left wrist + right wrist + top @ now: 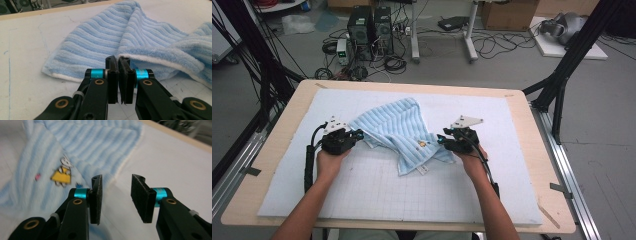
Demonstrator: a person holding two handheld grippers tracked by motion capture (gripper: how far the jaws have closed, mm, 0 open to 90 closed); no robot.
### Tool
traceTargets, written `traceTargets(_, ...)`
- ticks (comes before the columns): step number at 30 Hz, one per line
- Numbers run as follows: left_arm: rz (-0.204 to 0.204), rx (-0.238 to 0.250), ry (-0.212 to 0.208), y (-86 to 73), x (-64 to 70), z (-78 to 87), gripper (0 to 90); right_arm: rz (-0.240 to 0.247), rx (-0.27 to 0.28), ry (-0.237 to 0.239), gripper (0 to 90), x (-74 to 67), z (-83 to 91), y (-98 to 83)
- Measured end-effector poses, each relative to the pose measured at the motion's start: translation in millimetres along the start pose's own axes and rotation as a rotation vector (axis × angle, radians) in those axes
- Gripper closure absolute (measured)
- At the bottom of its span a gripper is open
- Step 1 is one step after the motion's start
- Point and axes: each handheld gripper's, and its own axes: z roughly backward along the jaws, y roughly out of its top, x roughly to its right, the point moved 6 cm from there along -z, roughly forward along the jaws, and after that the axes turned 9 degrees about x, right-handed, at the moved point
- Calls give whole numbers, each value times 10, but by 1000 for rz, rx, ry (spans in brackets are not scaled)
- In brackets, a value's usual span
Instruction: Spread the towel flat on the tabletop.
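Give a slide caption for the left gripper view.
Left gripper, jaws shut, at the white hem of a rumpled blue striped towel.

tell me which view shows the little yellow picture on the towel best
The right gripper view: the yellow picture sits large on the blue striped towel, though blurred. In the high view it is a tiny speck. The left gripper view gives the towel's folds and white hem, not the picture.
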Motion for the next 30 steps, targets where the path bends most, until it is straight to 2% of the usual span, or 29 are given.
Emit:
traceTargets(1, 3, 2, -2, 2, 0, 1, 861, -29, -34, 38, 581, -22, -168, -6)
traceTargets(2, 3, 2, -3, 3, -4, 3, 861, -29, -34, 38, 581, -22, -168, -6)
traceTargets(4, 7, 1, -3, 0, -12, 4, 862, -28, -95, 67, 635, -51, -304, -61)
traceTargets(6, 12, 1, -3, -5, -19, 0, 864, 2, -144, 57, 846, -66, -352, -112)
traceTargets(7, 16, -3, -4, -11, -24, -1, 866, 30, -157, -1, 861, -28, -337, -126)
traceTargets(8, 19, -4, -2, -15, -26, -6, 866, 36, -155, -30, 862, 17, -318, -126)
traceTargets(9, 17, -9, 1, -22, -34, -10, 866, 36, -155, -30, 862, 17, -318, -126)
traceTargets(10, 21, -7, 4, -27, -39, -22, 868, 39, -170, -87, 863, 100, -268, -138)
traceTargets(11, 26, -8, 7, -33, -46, -37, 868, 39, -170, -87, 863, 100, -268, -138)
traceTargets(15, 38, -11, 11, -54, -58, -123, 870, 26, -164, -204, 863, 301, -144, -136)
traceTargets(16, 29, -14, 7, -57, -40, -145, 870, 39, -154, -261, 863, 363, -97, -113)
traceTargets(17, 21, -18, -2, -57, -12, -166, 870, 39, -154, -261, 863, 363, -97, -113)
traceTargets(18, 9, -18, -1, -58, 15, -185, 864, 55, -143, -318, 863, 394, -72, -84)
traceTargets(19, -3, -21, 9, -61, 35, -200, 830, 64, -136, -338, 862, 399, -70, -72)
traceTargets(20, -12, -30, 27, -66, 38, -205, 830, 64, -136, -338, 862, 399, -70, -72)
traceTargets(21, 1, -33, 46, -69, 31, -209, 654, 53, -139, -336, 853, 390, -83, -80)
traceTargets(23, 23, -44, 58, -77, 2, -192, 571, 45, -124, -324, 803, 367, -68, -96)
traceTargets(25, 22, -50, 66, -75, -23, -150, 546, 39, -111, -324, 770, 363, -46, -105)
traceTargets(26, 33, -46, 71, -72, -31, -125, 493, 8, -79, -319, 714, 360, 22, -133)
traceTargets(27, 37, -40, 73, -72, -37, -100, 493, 8, -79, -319, 714, 360, 22, -133)
traceTargets(29, 33, -35, 77, -77, -39, -50, 492, -38, -45, -306, 679, 366, 118, -172)
traceTargets(30, 36, -31, 80, -79, -40, -29, 488, -68, -46, -298, 654, 371, 171, -189)
